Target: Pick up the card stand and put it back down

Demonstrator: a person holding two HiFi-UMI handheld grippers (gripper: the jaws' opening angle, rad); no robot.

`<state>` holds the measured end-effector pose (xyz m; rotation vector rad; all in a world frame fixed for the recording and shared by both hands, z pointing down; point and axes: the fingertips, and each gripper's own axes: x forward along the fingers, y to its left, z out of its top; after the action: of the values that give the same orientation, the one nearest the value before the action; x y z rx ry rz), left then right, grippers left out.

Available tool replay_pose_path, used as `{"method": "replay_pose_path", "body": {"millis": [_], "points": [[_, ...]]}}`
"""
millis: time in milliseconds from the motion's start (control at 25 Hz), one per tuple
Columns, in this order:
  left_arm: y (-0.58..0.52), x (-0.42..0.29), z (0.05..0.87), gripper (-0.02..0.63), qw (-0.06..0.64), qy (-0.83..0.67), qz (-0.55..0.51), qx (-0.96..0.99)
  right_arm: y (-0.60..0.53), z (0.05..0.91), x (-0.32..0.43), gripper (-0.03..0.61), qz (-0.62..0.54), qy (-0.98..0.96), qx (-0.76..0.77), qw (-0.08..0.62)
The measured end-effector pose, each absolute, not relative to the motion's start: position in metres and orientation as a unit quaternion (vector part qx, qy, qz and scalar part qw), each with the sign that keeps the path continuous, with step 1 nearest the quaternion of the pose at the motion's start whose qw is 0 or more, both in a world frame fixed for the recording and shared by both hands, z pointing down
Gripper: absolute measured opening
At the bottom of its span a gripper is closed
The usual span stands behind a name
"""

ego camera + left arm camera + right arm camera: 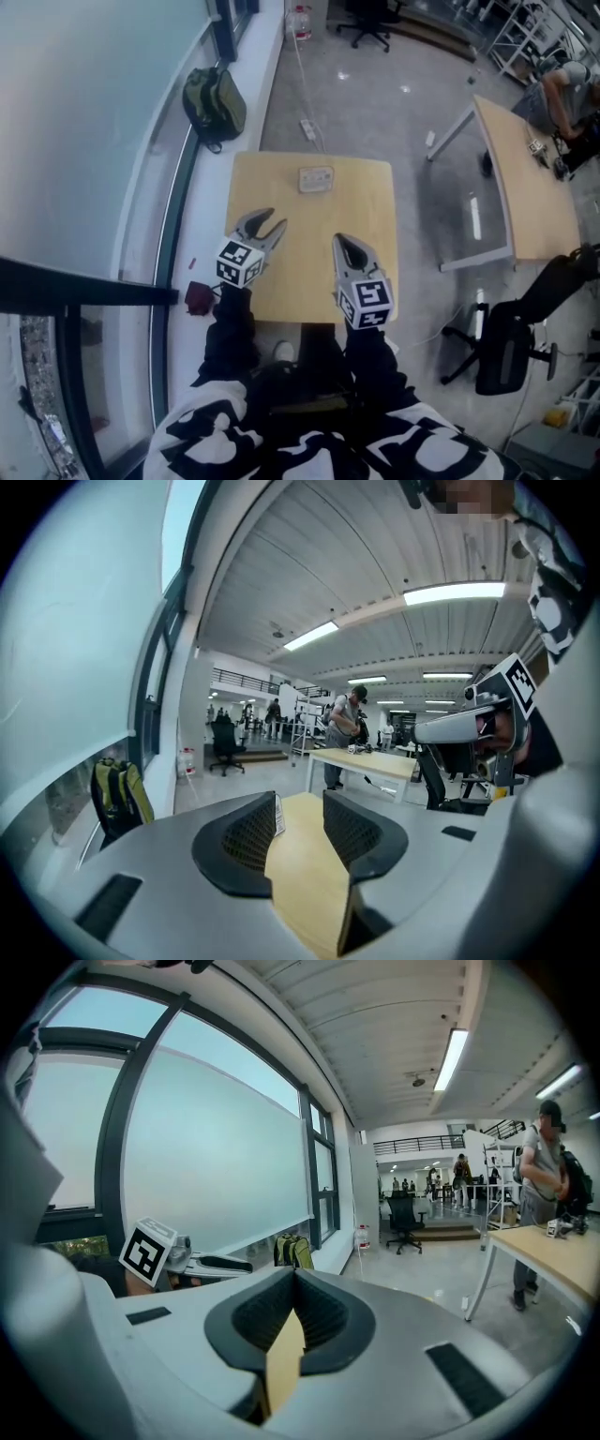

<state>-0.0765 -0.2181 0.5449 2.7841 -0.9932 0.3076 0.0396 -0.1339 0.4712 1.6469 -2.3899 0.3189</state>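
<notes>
The card stand (316, 178), a small pale block, sits near the far edge of the light wooden table (370, 202). My left gripper (270, 223) hovers over the near left part of the table, well short of the stand, open with nothing between its jaws. In the left gripper view the stand (278, 815) shows small and far off, in the gap of that gripper (298, 822). My right gripper (339, 240) is shut and empty over the near right part of the table. In the right gripper view its jaws (295, 1277) meet at the tips.
A green backpack (216, 103) leans by the window ledge at left. A power strip (307, 127) and cable lie on the floor beyond the table. A second table (525, 178) with a person (567, 89) stands at right, and a black office chair (502, 347) nearer.
</notes>
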Motion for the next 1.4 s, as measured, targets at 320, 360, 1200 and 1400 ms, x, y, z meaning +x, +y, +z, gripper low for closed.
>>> {"method": "replay_pose_path", "body": {"millis": [320,360,1200,1400], "points": [[-0.162,-0.082,0.505,0.042,0.060,-0.388,0.121,0.912,-0.102,0.442,0.027,0.023,0.071,-0.809,0.576,0.096],[-0.157,-0.085,0.497,0.037,0.061,-0.400,0.114,0.907,-0.100,0.437,0.025,0.023,0.066,-0.808,0.577,0.093],[-0.069,-0.084,0.405,0.009,0.010,-0.429,0.006,0.903,-0.044,0.406,-0.022,0.020,0.034,-0.805,0.590,0.056],[-0.069,-0.083,0.405,0.009,0.009,-0.421,0.000,0.907,-0.043,0.406,-0.026,0.020,0.027,-0.805,0.590,0.060]]}}
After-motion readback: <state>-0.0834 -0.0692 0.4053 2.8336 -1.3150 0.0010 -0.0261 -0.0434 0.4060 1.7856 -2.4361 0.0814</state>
